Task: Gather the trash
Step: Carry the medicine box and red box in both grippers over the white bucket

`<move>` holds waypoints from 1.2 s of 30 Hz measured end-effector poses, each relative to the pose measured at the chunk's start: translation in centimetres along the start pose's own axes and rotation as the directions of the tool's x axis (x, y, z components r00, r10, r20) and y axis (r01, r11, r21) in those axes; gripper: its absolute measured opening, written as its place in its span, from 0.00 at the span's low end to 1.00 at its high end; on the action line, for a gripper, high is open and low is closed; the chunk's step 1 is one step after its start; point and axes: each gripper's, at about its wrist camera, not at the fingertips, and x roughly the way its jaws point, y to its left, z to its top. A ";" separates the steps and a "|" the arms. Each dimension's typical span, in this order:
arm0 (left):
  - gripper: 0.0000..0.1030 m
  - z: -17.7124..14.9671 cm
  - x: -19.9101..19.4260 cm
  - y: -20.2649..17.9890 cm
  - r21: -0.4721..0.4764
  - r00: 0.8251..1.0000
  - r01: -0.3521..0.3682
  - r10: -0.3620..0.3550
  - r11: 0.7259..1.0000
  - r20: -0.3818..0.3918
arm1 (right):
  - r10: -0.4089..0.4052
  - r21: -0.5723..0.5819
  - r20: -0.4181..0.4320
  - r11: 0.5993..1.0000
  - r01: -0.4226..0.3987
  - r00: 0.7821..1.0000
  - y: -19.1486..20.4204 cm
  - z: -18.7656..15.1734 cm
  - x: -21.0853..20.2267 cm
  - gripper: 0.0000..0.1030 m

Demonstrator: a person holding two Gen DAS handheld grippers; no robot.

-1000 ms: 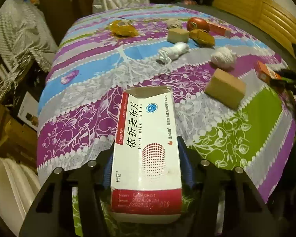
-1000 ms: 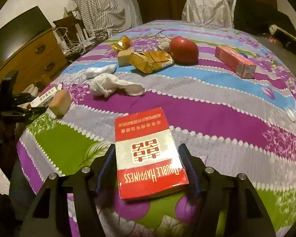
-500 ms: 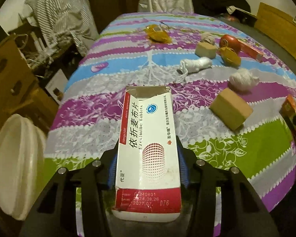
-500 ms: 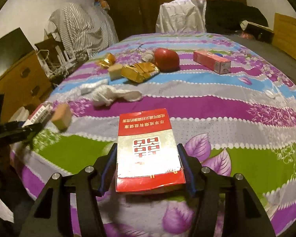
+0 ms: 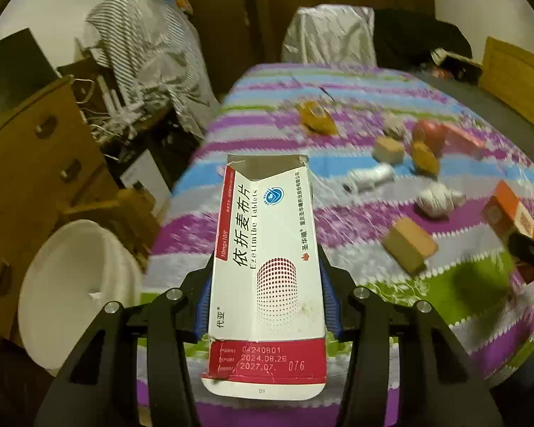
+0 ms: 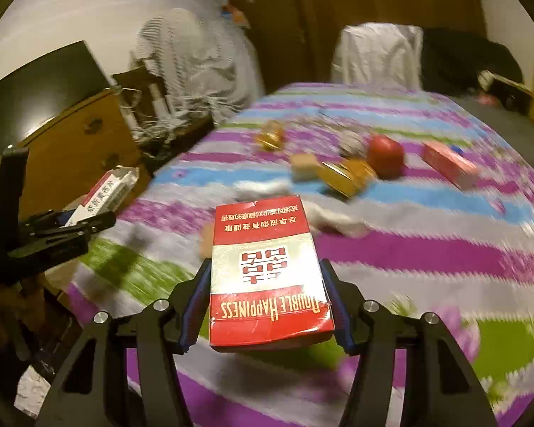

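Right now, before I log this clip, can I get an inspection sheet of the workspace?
Surface: bed with striped floral bedspread, blurred by motion.
Job's things: white tablet box, top torn open, in the left gripper; red Double Happiness cigarette pack in the right gripper; white bin beside the bed, left of the tablet box.
Clutter: on the bedspread, tan blocks, crumpled tissues, yellow wrapper, red apple, pink carton.
Grippers: both shut on their boxes, fingers against the side walls.
Cables: white cords tangled by the dresser.
Surroundings: wooden dresser, striped cloth, dark monitor.
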 end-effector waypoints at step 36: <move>0.46 -1.5 -6.2 25.4 -0.268 0.921 -0.381 0.389 0.885 -0.025 | 0.350 -0.213 -0.261 0.888 -0.408 0.900 37.3 13.4 16.1 0.58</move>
